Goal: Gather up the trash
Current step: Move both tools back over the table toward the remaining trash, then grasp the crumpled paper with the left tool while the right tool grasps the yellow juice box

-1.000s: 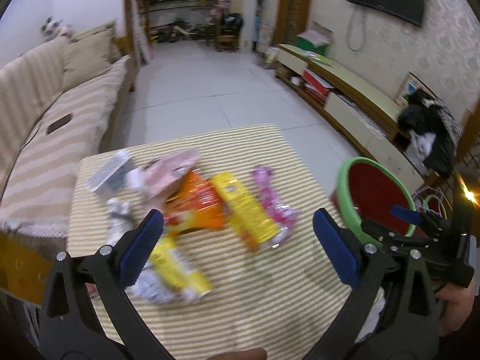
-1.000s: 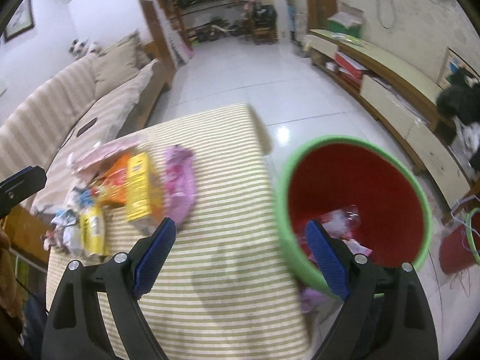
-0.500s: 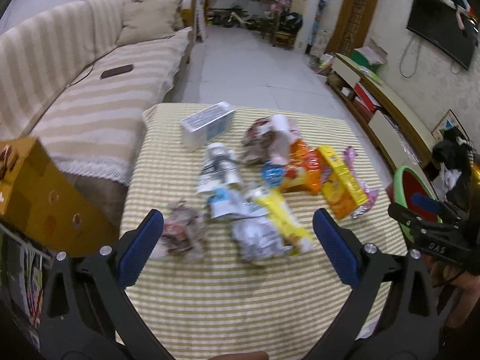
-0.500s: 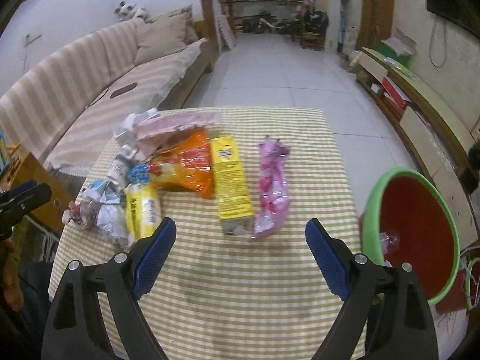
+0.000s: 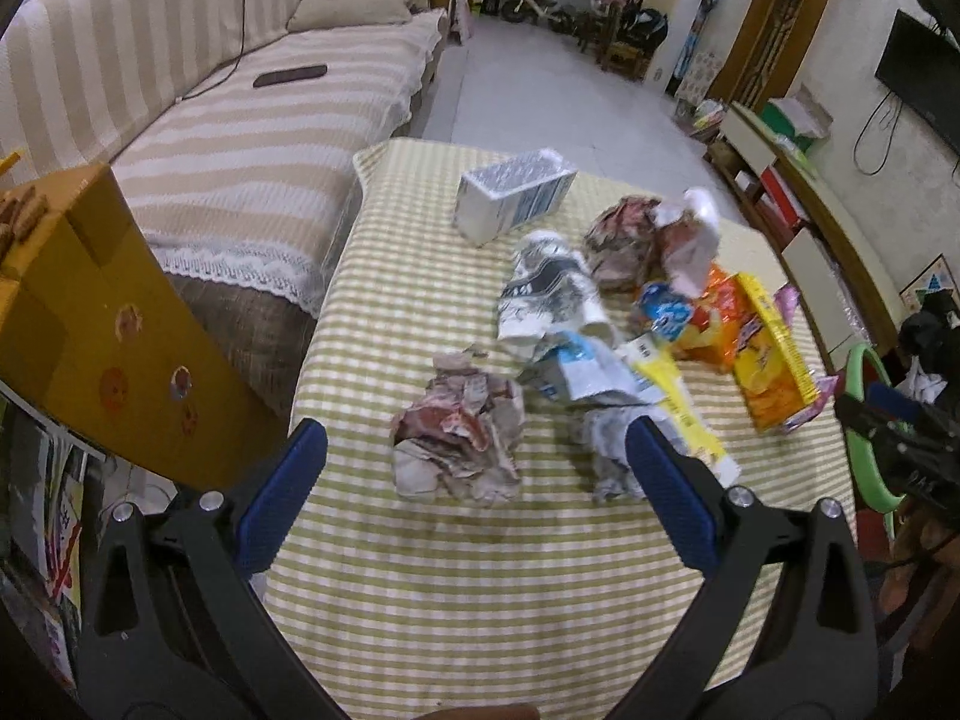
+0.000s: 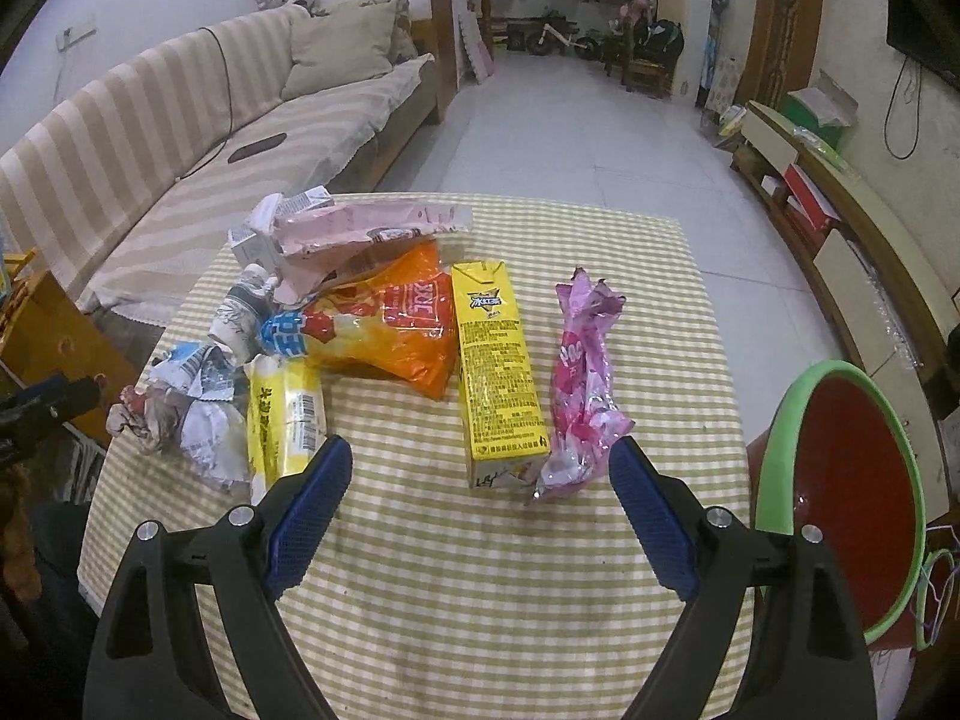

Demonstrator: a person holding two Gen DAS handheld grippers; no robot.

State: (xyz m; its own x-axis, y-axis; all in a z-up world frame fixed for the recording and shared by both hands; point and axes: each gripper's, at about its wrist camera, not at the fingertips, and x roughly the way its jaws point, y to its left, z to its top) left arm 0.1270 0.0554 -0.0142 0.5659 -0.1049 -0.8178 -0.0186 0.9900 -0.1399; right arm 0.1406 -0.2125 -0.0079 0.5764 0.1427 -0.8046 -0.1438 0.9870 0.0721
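Green-and-cream checked tablecloth (image 6: 510, 570), yellow carton (image 6: 498, 378) (pink wrapper (image 6: 585, 384) beside).

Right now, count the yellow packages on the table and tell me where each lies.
2. The yellow carton lies between the orange bag and the pink wrapper; the yellow wrapper lies nearer the left edge. Others may hide underneath.

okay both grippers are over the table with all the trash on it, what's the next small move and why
Probably lower the right gripper onto the pink wrapper and close. Its jaws stand open and empty, the wrapper lies nearest them at the pile's edge, apart from the yellow carton, and it is the piece closest to the green-rimmed bin.
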